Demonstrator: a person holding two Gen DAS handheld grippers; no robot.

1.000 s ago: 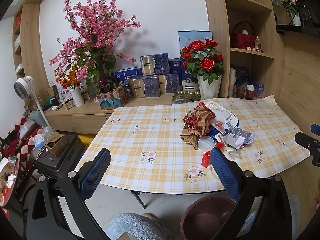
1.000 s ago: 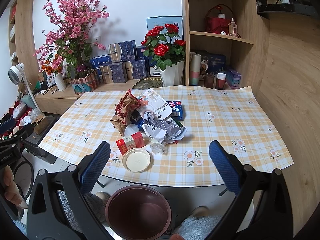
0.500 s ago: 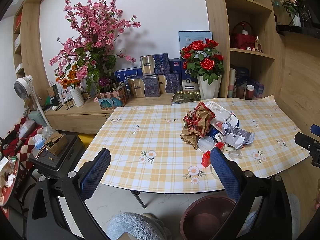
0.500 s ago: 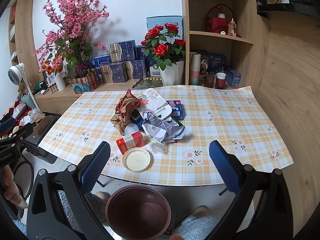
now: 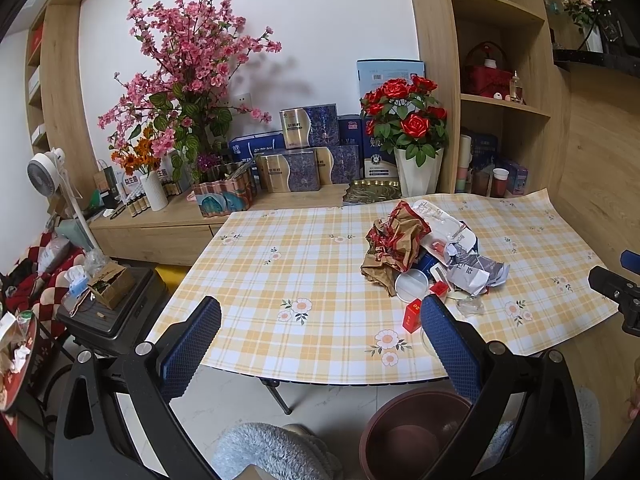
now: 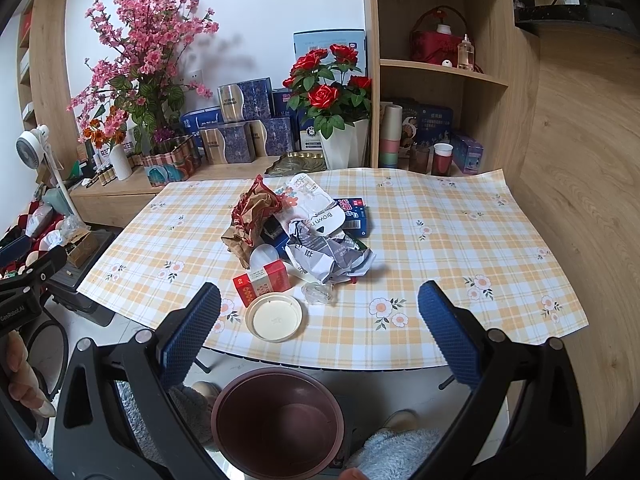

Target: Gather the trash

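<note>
A heap of trash lies on the checked tablecloth [image 6: 440, 248]: a crumpled red and brown wrapper [image 6: 254, 212], crushed grey-white paper [image 6: 324, 256], a blue box [image 6: 354, 214], a small red box [image 6: 262, 282] and a round cream lid [image 6: 276, 316] near the front edge. The same wrapper [image 5: 394, 240] and red box [image 5: 412, 316] show in the left wrist view. A brown bin [image 6: 278, 426] stands on the floor under the table's front edge. My left gripper [image 5: 320, 344] and right gripper [image 6: 320, 332] both hang open before the table, holding nothing.
Behind the table a low cabinet carries a white vase of red roses [image 6: 332, 108], pink blossom branches [image 6: 140, 60] and several blue gift boxes [image 6: 244, 120]. Wooden shelves [image 6: 440, 68] stand at the right. A fan [image 5: 44, 168] and cluttered stool [image 5: 108, 312] are left.
</note>
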